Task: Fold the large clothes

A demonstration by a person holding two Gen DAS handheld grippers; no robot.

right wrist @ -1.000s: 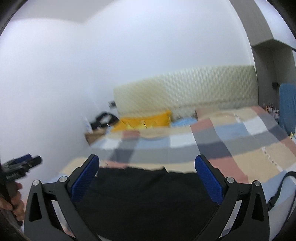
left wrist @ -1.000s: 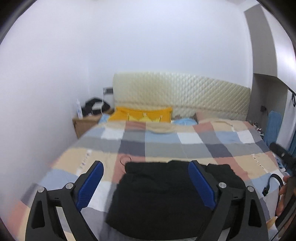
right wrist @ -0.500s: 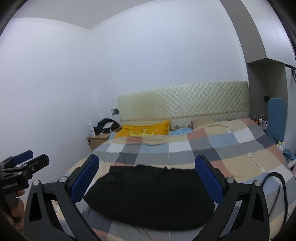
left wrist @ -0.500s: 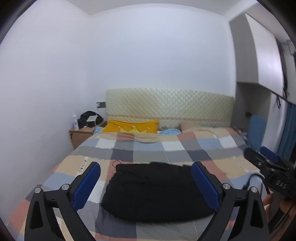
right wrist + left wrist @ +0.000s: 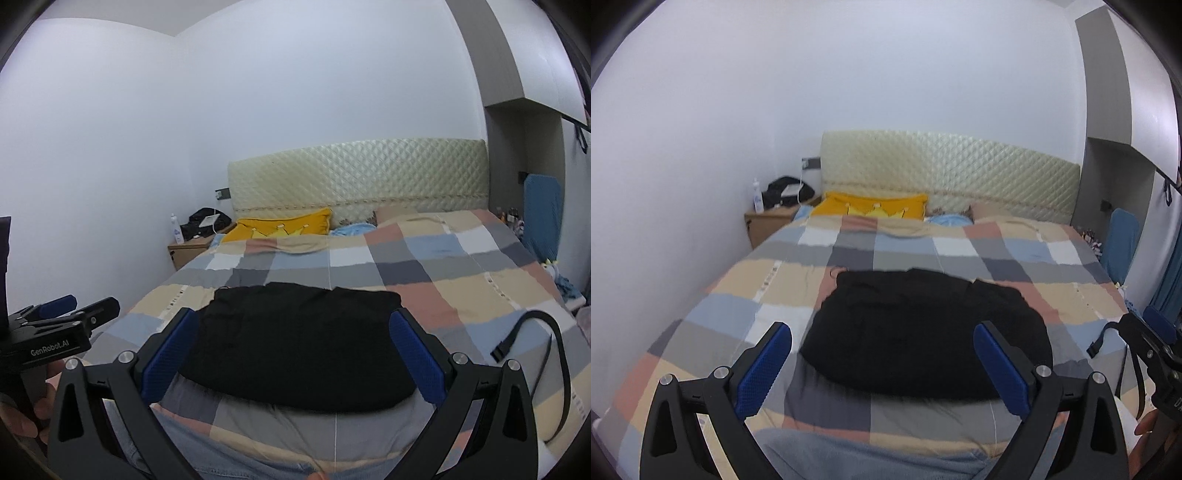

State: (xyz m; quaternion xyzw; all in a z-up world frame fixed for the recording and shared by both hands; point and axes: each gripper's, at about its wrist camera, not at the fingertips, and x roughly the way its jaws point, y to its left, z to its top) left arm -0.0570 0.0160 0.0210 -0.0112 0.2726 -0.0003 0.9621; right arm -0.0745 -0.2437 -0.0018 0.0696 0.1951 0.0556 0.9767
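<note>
our left tongs (image 5: 882,363) are spread wide with nothing between the blue pads (image 5: 764,369), hanging in the air at 6 o'clock of the view. same deal with our right tongs (image 5: 293,356): wide apart, holding nothing, blue pads (image 5: 415,360) on either side of the frame. from the right camera the left tongs poke in at 9 o'clock, and from the left camera the right ones sit at 4 o'clock.

just past both sets of tips lies the black garment (image 5: 925,334), folded into a flat roundish bundle on the checked bedspread (image 5: 713,321), near the foot end of the bed and apart from both tongs. in the right view it fills the gap between the fingers (image 5: 299,343).

a black strap (image 5: 532,332) lies on the bedspread at 3 o'clock of the garment. further out at 12 o'clock there's a yellow pillow (image 5: 871,208) against the quilted cream headboard (image 5: 960,173), and a wooden nightstand (image 5: 768,225) at 10 o'clock with a white bottle (image 5: 758,197) and a black bag (image 5: 786,190) on top.
</note>
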